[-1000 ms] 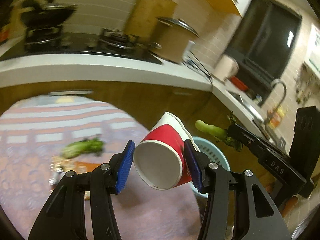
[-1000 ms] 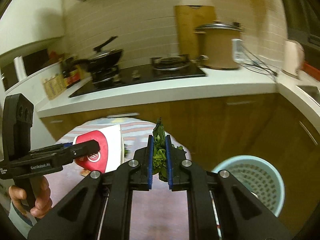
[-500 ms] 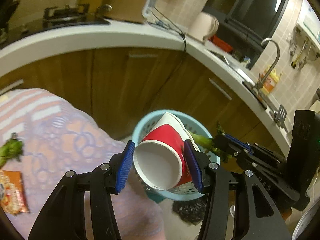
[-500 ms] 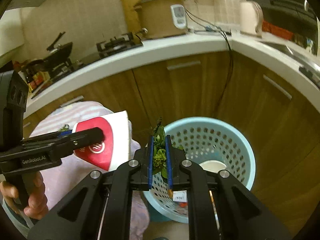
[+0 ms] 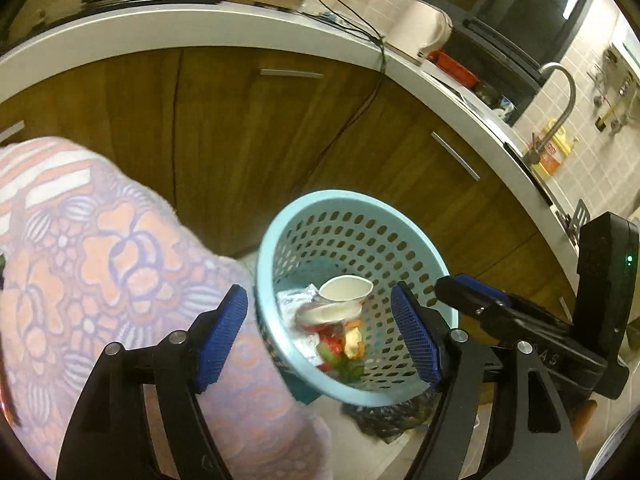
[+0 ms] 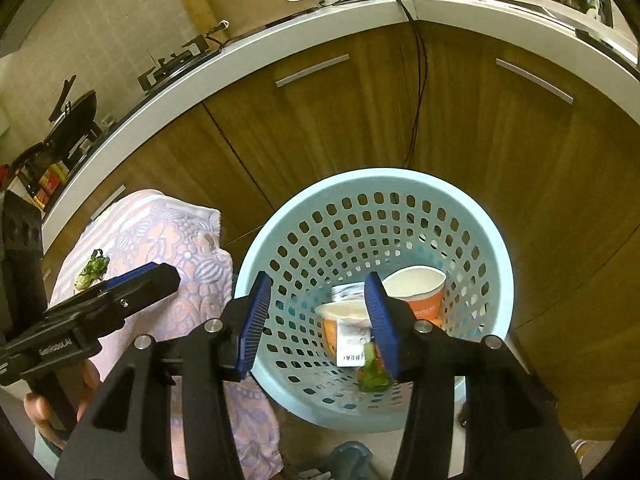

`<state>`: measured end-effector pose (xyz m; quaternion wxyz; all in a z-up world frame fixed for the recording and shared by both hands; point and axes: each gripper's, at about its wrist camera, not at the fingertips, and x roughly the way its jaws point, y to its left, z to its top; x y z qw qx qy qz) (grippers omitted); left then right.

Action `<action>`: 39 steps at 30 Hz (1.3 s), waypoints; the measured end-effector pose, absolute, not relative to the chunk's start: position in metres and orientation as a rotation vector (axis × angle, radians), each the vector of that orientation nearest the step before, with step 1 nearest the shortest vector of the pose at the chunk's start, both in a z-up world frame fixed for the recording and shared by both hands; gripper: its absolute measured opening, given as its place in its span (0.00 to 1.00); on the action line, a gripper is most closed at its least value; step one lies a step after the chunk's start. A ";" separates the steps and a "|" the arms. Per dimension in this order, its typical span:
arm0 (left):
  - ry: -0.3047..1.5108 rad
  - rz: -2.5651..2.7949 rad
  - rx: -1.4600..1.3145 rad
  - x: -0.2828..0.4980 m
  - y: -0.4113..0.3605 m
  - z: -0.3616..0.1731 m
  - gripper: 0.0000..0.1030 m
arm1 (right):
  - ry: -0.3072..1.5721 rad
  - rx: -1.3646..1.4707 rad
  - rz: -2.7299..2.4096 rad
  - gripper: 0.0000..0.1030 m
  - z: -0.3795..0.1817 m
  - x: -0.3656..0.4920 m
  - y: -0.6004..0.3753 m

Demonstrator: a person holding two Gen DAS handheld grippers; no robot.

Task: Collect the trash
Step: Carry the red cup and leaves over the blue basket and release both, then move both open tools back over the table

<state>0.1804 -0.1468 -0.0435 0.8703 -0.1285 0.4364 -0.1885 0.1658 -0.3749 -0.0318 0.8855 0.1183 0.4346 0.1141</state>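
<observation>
A light blue perforated trash basket (image 5: 352, 204) (image 6: 496, 248) stands on the floor by the wooden cabinets. Inside lie paper cups (image 6: 416, 288) (image 5: 346, 290), a wrapper and a green vegetable scrap (image 6: 374, 376) (image 5: 348, 370). My left gripper (image 5: 320, 336) is open and empty above the basket's near rim. My right gripper (image 6: 318, 320) is open and empty over the basket's left side. Another green vegetable scrap (image 6: 92, 268) lies on the patterned tablecloth (image 6: 176, 240) (image 5: 100, 260).
Wooden cabinets (image 6: 360, 120) and a white countertop (image 6: 320, 20) curve behind the basket. A black cable (image 6: 420, 80) hangs down the cabinet front. A dark bag (image 5: 392, 416) lies on the floor beside the basket. A sink tap (image 5: 556, 100) is at the right.
Both grippers have opened over the basket. The red paper cup left my left gripper and the green vegetable scrap left my right gripper; both now lie in the basket.
</observation>
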 end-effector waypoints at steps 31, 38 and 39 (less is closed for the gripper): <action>0.719 0.178 -0.514 0.020 0.131 -0.015 0.69 | 0.964 -0.068 0.724 0.44 -0.034 0.146 -0.097; 0.695 0.255 -0.536 -0.008 0.172 -0.013 0.73 | 1.018 -0.129 0.797 0.44 -0.046 0.147 -0.035; 0.696 0.257 -0.540 -0.008 0.174 -0.014 0.73 | 1.020 -0.137 0.791 0.44 -0.048 0.148 -0.029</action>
